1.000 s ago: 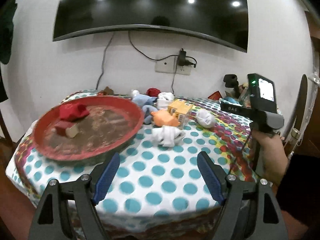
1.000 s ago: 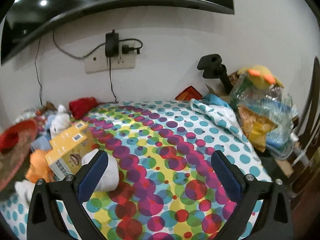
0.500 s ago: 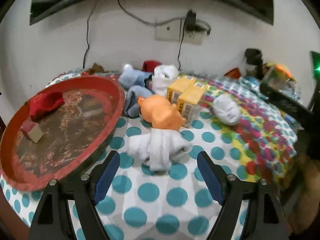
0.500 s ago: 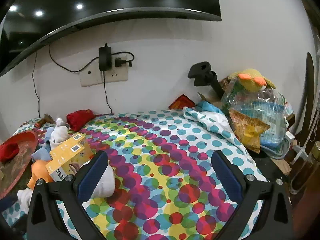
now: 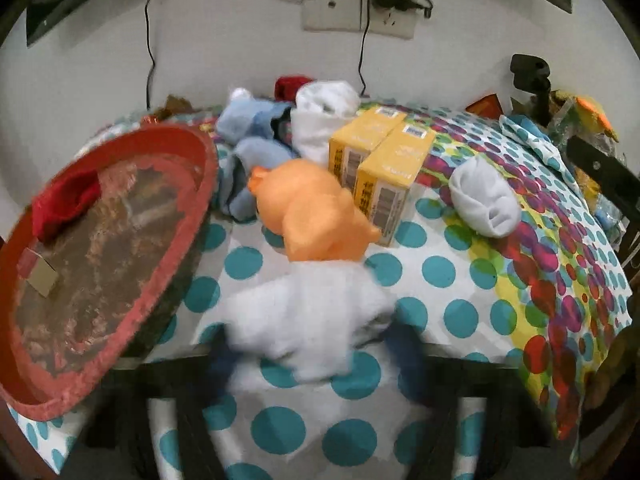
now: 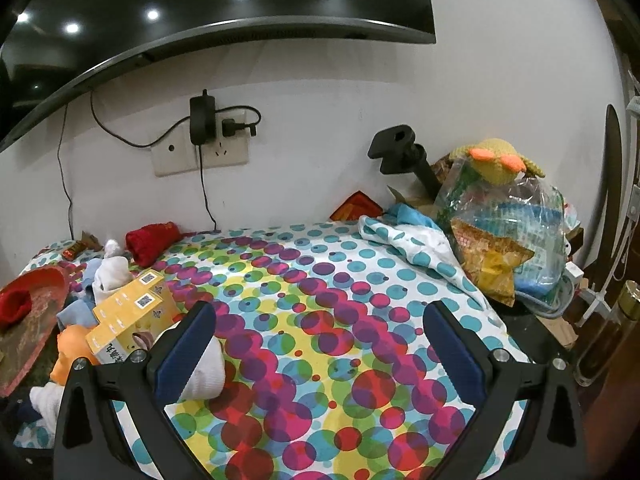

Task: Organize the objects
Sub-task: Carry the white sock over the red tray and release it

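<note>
A: So, where is the left gripper [image 5: 316,344] sitting?

B: It is sitting low at the near edge of the table, over the dotted cloth [image 5: 440,272]. A white cloth bundle [image 5: 308,320] is lying between its blue fingers [image 5: 404,356]. The jaws have just been closing around it. This view is blurred, so it is not clear whether the pads are already pressing the bundle.

A: What is lying near the bundle?

B: An orange toy [image 5: 316,216] is lying just behind it and is touching two yellow boxes [image 5: 384,168]. The boxes are standing side by side. A rolled white sock [image 5: 484,200] is lying to the right of them, apart. Blue and white cloths [image 5: 256,136] are lying behind the toy, near the wall.

A: And the red tray [image 5: 192,208]?

B: It is sitting at the left, close beside the bundle. It is holding a red cloth [image 5: 64,200] and a small block [image 5: 40,276].

A: What is the right gripper [image 6: 320,352] doing?

B: It is hanging over the coloured part of the cloth, and its jaws are standing wide apart with nothing between them. The white sock [image 6: 208,368] is showing just behind its left finger [image 6: 184,352]. A plastic bag [image 6: 504,240] is sitting at the far right corner.
</note>
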Available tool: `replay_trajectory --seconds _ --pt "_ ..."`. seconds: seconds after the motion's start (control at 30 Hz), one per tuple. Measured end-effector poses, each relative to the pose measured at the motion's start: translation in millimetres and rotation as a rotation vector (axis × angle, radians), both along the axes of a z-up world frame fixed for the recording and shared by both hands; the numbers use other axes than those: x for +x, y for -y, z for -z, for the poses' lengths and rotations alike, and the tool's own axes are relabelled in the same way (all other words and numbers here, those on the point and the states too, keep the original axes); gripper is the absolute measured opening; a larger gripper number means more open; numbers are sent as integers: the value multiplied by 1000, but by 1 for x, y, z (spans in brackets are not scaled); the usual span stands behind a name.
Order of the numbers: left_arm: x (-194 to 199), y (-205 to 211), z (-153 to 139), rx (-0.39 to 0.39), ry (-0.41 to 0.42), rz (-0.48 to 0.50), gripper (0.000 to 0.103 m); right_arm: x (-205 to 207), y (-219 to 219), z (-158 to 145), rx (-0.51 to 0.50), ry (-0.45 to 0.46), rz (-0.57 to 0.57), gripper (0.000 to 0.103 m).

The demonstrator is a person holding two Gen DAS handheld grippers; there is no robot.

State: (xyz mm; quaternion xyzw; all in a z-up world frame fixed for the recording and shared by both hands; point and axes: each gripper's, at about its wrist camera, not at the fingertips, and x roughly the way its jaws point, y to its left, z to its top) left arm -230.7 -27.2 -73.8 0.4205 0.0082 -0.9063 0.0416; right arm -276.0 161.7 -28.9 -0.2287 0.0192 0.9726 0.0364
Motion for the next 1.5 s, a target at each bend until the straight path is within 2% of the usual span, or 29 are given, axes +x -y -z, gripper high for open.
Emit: replay_trajectory --seconds 0.03,0.13,0.4,0.57,0.73,0.83,1.03,1.33,1.5 --pt "2 -4 -2 -13 -5 13 40 0 0 0 0 2 0 103" --pt "10 -13 -12 -26 -30 59 34 -1 1 1 2 6 -6 103" --pt "25 -18 -65 -67 -135 116 34 -2 1 2 1 12 -3 103" --pt "26 7 -98 -101 -182 82 34 -4 0 3 -4 21 -4 103" --pt "27 53 -111 -117 -181 -14 34 -4 0 3 -6 19 -4 103" --pt "28 83 -112 -100 -168 -85 34 -3 0 3 -5 18 -5 103" --pt "35 136 -105 -130 -137 -175 34 -3 0 3 -5 19 -3 103" --pt "67 191 -90 -181 -87 -247 34 -2 0 3 -5 17 -4 103" --pt "91 215 -76 -159 -68 -293 34 -2 0 4 -3 16 -6 103"
